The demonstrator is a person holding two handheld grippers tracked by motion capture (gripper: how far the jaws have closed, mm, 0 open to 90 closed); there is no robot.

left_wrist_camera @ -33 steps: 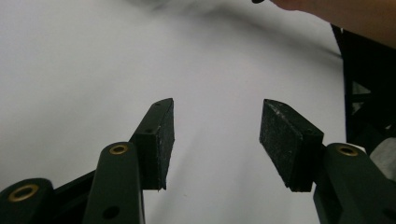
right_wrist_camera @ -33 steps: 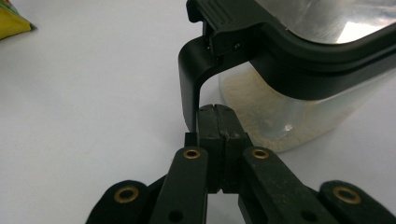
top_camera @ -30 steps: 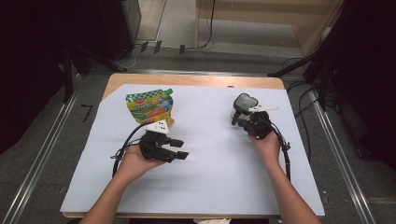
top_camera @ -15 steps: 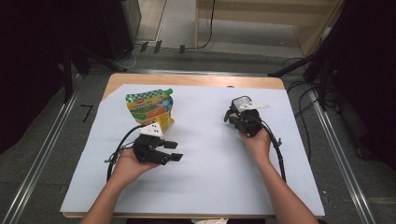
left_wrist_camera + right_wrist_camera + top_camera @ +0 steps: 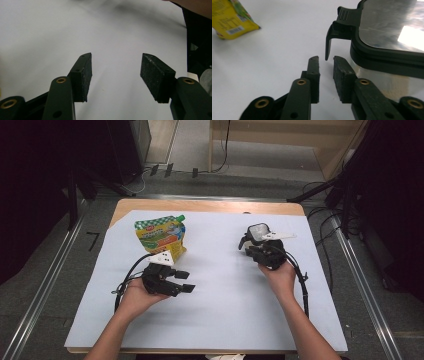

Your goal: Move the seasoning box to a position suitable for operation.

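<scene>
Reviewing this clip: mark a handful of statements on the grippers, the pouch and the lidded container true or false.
1. The right gripper has its jaws slightly apart beside the container's lid latch. True; they have just been opening, with nothing between them.
2. The left gripper holds the pouch. False: its jaws are open over bare white sheet.
3. The pouch lies on the container. False: they lie apart.
4. The container's lid is on. True.

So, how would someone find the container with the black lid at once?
Look at the white sheet covering the table, on its far right part. The clear container sits there, just ahead of the right hand-held gripper; unlike the yellow-green pouch opposite, it has a black latched lid.
</scene>
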